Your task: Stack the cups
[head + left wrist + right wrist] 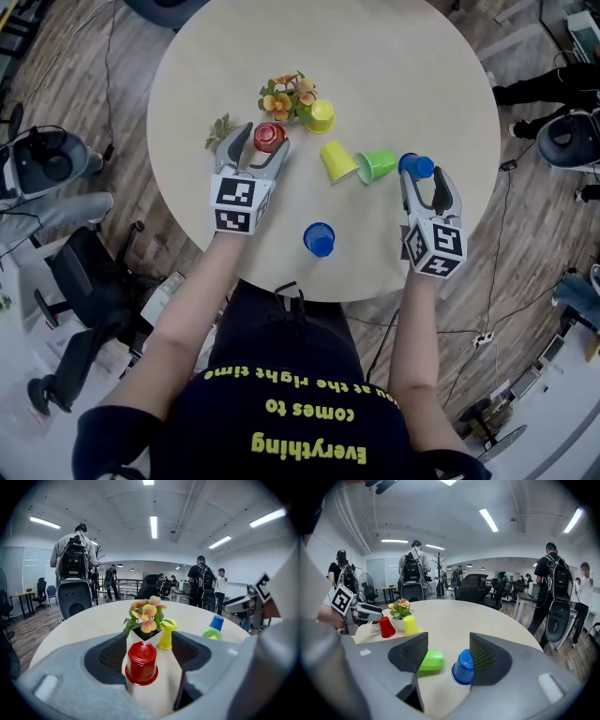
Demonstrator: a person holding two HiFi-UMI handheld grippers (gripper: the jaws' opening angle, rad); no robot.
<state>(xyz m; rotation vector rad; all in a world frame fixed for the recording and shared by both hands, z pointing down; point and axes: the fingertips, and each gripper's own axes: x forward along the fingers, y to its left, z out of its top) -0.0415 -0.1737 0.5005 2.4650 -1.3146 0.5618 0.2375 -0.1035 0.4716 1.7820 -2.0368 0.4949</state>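
Note:
A red cup [269,137] stands upside down between the jaws of my left gripper [265,141]. In the left gripper view the red cup [141,663] has a gap on each side, so that gripper [149,644] is open. My right gripper [422,172] is open around an upside-down blue cup [415,166]. That blue cup [464,666] sits close against the right-hand jaw, with room on its left. A green cup [377,166] and a yellow cup [337,160] lie on their sides mid-table. Another yellow cup [322,115] stands upside down by the plant. A second blue cup [319,239] sits near the front edge.
A small potted plant [286,96] with orange flowers stands just beyond the red cup. The round beige table [394,66] has its edge close to my right gripper. Office chairs and several people stand around the room, away from the table.

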